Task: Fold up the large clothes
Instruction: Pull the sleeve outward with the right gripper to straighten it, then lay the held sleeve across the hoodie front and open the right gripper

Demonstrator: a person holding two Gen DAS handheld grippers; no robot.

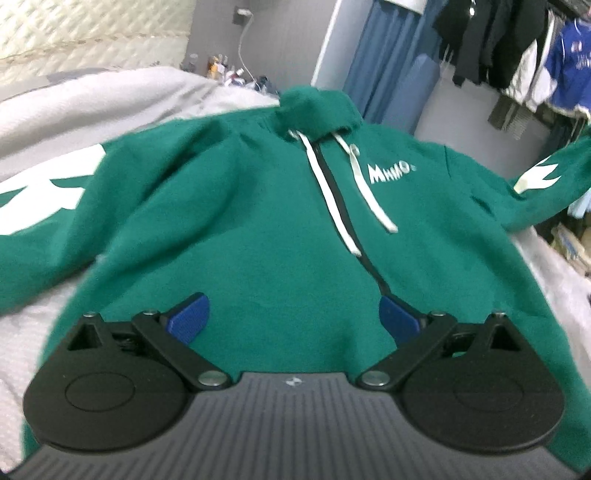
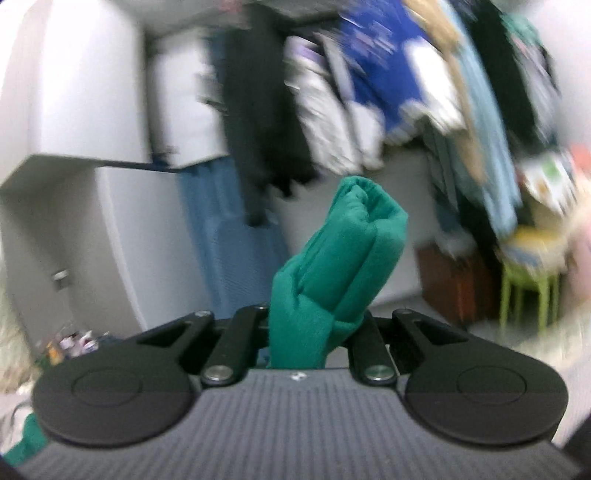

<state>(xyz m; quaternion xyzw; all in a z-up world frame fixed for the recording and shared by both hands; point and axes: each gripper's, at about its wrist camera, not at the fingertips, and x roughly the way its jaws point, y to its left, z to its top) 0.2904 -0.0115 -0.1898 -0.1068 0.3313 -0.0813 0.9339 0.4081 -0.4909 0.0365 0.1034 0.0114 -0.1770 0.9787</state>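
Observation:
A large green zip hoodie (image 1: 258, 206) lies face up on the bed, hood at the far end, white drawstrings and white lettering on its chest. Its left sleeve with a white print lies out to the left; its right sleeve (image 1: 543, 188) rises off the bed toward the right edge. My left gripper (image 1: 295, 317) hovers over the hoodie's lower front, blue pads wide apart, nothing between them. In the right wrist view my right gripper (image 2: 310, 325) is shut on a bunched green sleeve cuff (image 2: 343, 251), held up in the air and pointing level at the room.
The grey-white bedding (image 1: 110, 96) spreads around the hoodie, with a quilted headboard (image 1: 92, 29) behind. A rack of hanging clothes (image 2: 406, 81) fills the right side of the room. A green stool (image 2: 528, 280) and brown box (image 2: 454, 284) stand on the floor.

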